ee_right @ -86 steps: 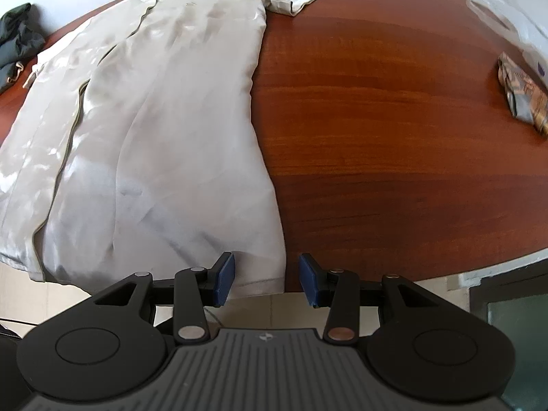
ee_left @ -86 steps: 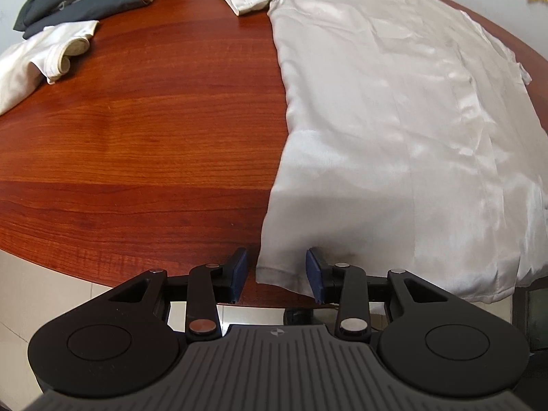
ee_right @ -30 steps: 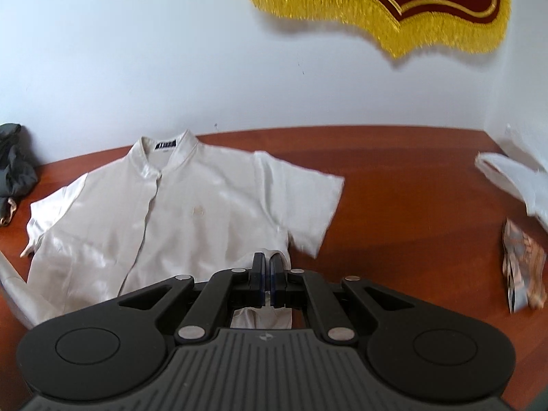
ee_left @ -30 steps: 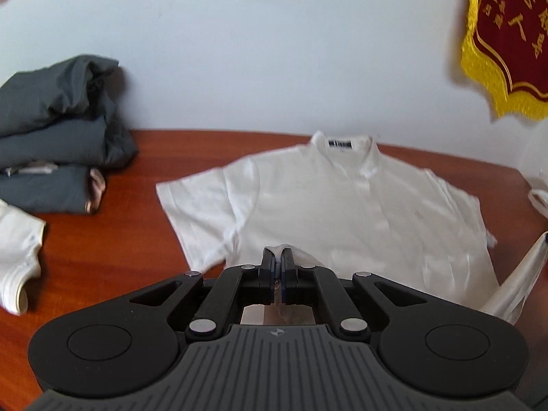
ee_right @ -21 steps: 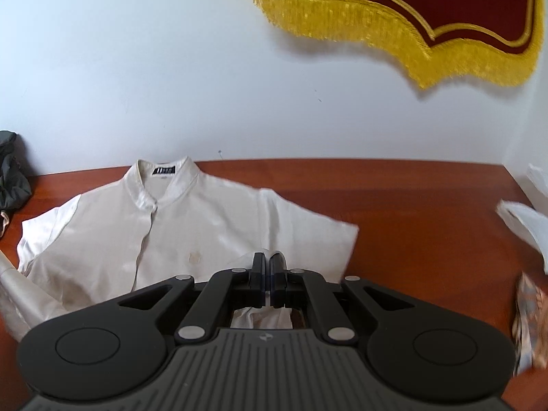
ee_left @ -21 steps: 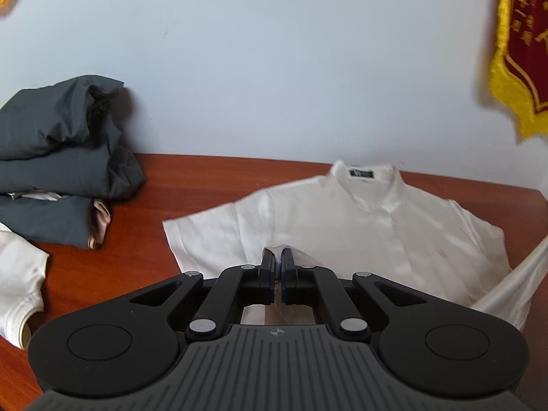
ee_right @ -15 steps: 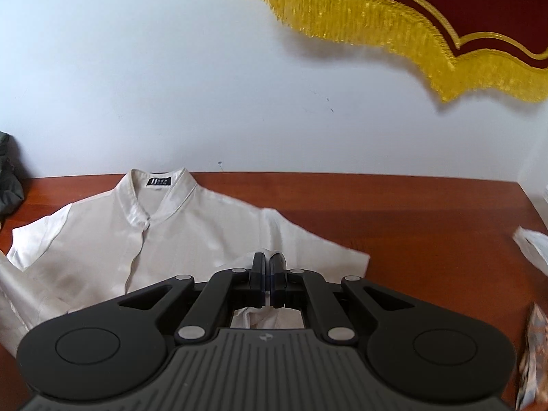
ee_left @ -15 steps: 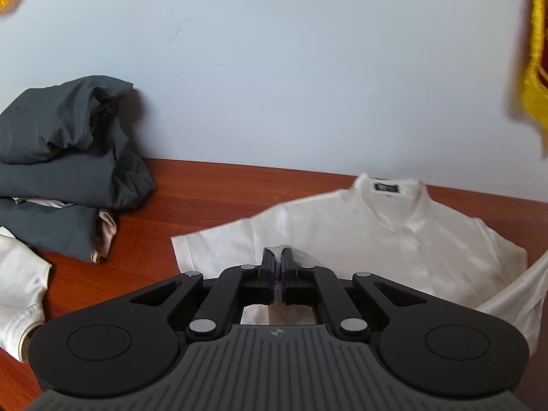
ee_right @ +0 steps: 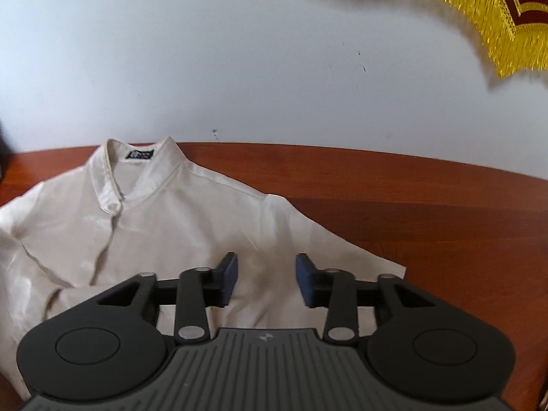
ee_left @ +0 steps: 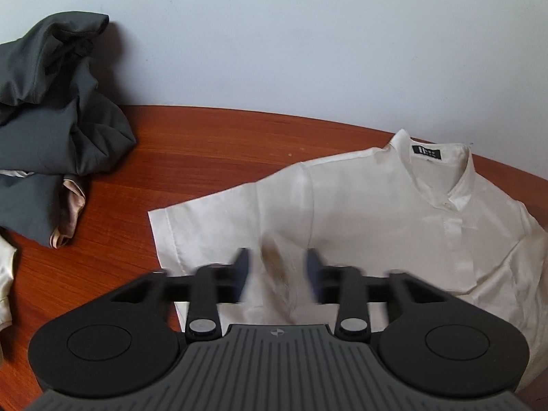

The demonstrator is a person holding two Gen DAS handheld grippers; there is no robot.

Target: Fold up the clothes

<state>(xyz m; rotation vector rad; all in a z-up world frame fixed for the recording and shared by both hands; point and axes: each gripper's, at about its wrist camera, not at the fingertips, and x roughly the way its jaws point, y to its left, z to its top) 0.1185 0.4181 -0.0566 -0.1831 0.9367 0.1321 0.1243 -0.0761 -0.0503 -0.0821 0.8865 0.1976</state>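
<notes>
Left wrist view: left gripper [ee_left: 276, 275] jaws spread apart, nothing between them, poised over the white shirt [ee_left: 376, 219]. Shirt lies on the wooden table [ee_left: 212, 150], centre to right of frame, collar toward the wall. Dark folded clothes [ee_left: 51, 109] piled upper left.

Right wrist view: right gripper [ee_right: 266, 281] jaws likewise parted, empty, above the shirt [ee_right: 171, 219], lower left. Fringed banner [ee_right: 496, 7] upper right.

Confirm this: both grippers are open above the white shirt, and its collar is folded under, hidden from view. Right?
Not quite. The collar is not hidden: it lies in plain sight, label showing, in both wrist views. The rest holds: left gripper and right gripper are open above the shirt.
</notes>
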